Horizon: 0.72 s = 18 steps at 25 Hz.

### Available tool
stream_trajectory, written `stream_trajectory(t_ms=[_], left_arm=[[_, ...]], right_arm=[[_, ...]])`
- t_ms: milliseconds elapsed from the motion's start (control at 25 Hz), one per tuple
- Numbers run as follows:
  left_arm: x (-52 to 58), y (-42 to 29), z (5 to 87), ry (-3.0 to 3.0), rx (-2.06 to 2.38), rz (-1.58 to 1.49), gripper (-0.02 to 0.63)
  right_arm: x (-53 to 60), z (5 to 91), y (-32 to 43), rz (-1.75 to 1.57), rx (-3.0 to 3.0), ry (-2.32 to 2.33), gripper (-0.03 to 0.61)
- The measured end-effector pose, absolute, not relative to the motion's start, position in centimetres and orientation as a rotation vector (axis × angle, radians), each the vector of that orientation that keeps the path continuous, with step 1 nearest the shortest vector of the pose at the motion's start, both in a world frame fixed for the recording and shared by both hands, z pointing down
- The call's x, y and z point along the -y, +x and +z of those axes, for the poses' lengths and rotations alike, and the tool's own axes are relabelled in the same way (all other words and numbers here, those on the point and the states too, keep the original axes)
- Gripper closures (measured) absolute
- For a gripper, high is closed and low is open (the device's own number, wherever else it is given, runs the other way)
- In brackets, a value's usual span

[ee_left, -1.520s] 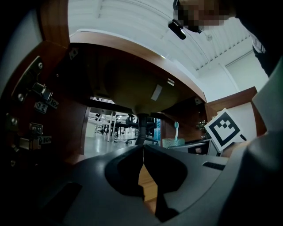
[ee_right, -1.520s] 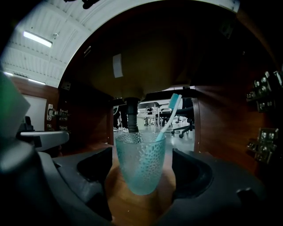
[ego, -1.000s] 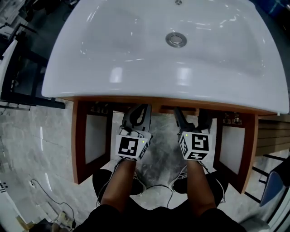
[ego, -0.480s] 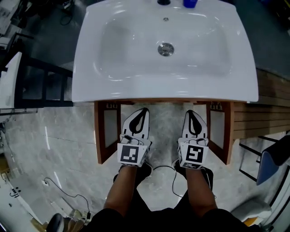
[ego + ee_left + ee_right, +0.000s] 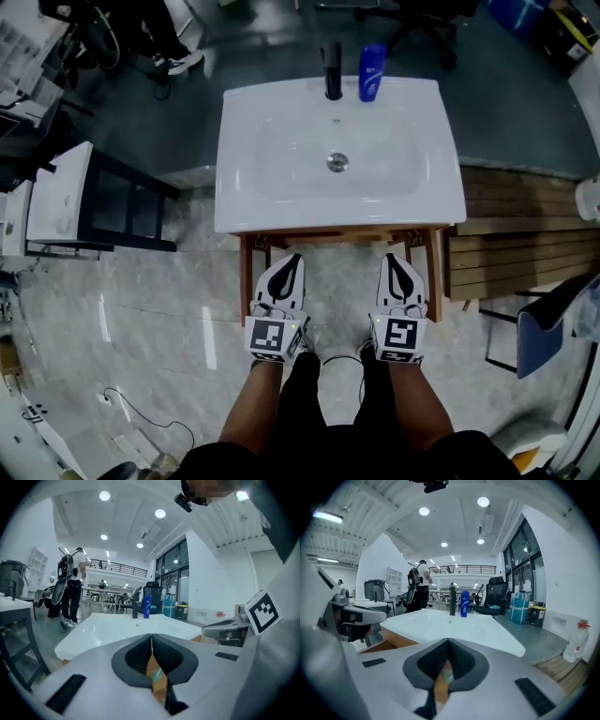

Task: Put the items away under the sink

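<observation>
The blue bottle (image 5: 371,72) stands upright on the far rim of the sink (image 5: 246,202), just right of the black faucet (image 5: 332,70). Near the wooden cabinet (image 5: 328,235), left gripper (image 5: 290,257) and right gripper (image 5: 394,258) are both closed and empty

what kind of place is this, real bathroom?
Probably an open lab or office hall, not a bathroom: the sink stands alone on a wooden cabinet, with an office chair and a mezzanine railing behind it.
</observation>
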<state>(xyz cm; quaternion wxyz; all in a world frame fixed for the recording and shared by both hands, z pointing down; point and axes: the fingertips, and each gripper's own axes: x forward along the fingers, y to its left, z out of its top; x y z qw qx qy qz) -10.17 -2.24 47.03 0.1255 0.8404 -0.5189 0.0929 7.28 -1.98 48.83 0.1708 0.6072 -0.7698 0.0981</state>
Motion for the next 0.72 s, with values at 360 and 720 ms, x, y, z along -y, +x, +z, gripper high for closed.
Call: stream_trajectory(t_ms=[360,720], left_arm=[[0.0,-11.6,37.8,2.502,1.514,0.212,0.592],[-1.3,-13.2,32.7,2.572,1.489,0.185,0.592]], right_arm=[[0.8,38.1,7.8,0.203,2.246,1.792,0.560],[-0.5,33.2,5.1,0.167,2.284,1.854,0.560]])
